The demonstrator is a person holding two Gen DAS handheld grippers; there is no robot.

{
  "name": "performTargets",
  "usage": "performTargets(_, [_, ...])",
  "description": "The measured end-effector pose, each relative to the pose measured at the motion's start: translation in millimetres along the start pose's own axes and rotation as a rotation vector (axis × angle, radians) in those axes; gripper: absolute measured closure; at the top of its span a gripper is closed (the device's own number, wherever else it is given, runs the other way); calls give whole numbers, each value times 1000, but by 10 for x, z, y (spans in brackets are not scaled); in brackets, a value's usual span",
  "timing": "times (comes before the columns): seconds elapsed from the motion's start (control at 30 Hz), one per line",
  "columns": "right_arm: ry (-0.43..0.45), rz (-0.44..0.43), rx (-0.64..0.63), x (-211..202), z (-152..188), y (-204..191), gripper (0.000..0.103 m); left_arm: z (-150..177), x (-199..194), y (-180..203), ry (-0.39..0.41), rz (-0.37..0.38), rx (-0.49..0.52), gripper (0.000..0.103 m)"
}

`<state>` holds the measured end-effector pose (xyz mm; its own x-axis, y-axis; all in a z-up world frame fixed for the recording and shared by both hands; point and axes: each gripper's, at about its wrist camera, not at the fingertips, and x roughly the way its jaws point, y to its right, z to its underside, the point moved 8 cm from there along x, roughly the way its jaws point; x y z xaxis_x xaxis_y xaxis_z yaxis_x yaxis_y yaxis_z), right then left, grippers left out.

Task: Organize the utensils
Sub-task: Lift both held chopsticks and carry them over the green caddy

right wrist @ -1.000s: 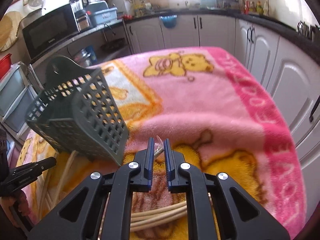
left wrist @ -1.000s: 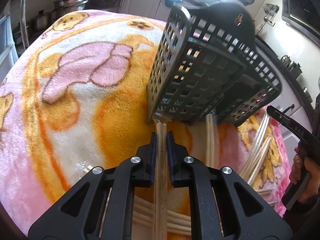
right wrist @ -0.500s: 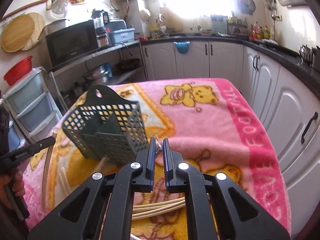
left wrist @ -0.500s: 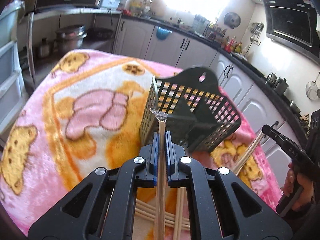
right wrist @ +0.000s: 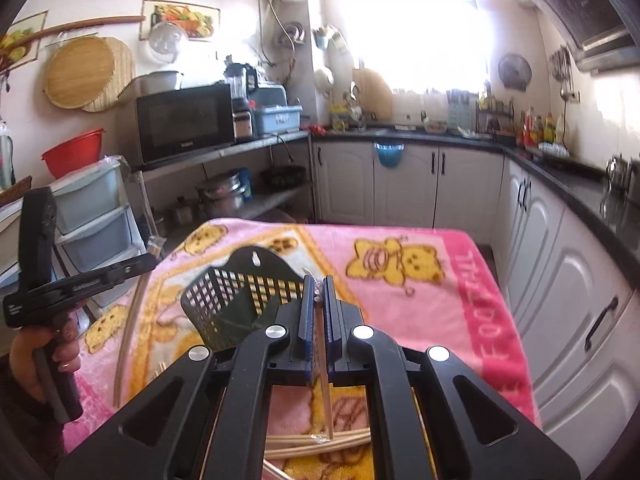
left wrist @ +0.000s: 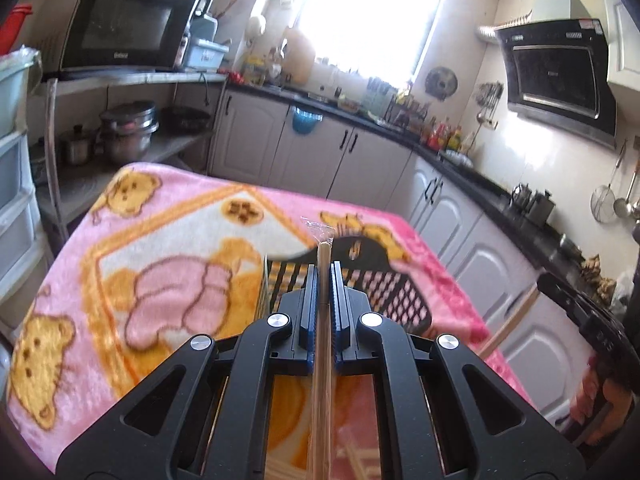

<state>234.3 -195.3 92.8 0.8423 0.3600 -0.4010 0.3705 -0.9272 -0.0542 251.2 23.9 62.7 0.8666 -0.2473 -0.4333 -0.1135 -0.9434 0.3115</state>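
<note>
Above the desk's blanket (left wrist: 168, 240), the left hand-held gripper (left wrist: 324, 280) is clenched on 1 wrapped chopstick pair (left wrist: 323, 320); the right hand-held gripper (right wrist: 317, 300) grasps another wrapped pair (right wrist: 325, 380). Lower both tips slowly into the tilted black basket (right wrist: 240, 292) near the desk's middle.

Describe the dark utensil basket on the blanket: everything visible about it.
The utensil basket is dark, plastic-looking, with lattice walls of square holes and a taller solid back panel, rounded on top and pierced by a keyhole-shaped hanging slot. An inner divider shows through the open top. It rests on the pink bear-print blanket, apparently tilted, mouth facing the cameras. Both views have tongs hiding its near side, so what touches it there cannot be told. Nothing visibly stands inside.
</note>
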Motion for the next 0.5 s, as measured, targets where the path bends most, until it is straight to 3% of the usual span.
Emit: performTargets(0.5, [153, -55, -35, -208, -722, -208, 99, -903, 188, 76, 225, -35, -20, 100])
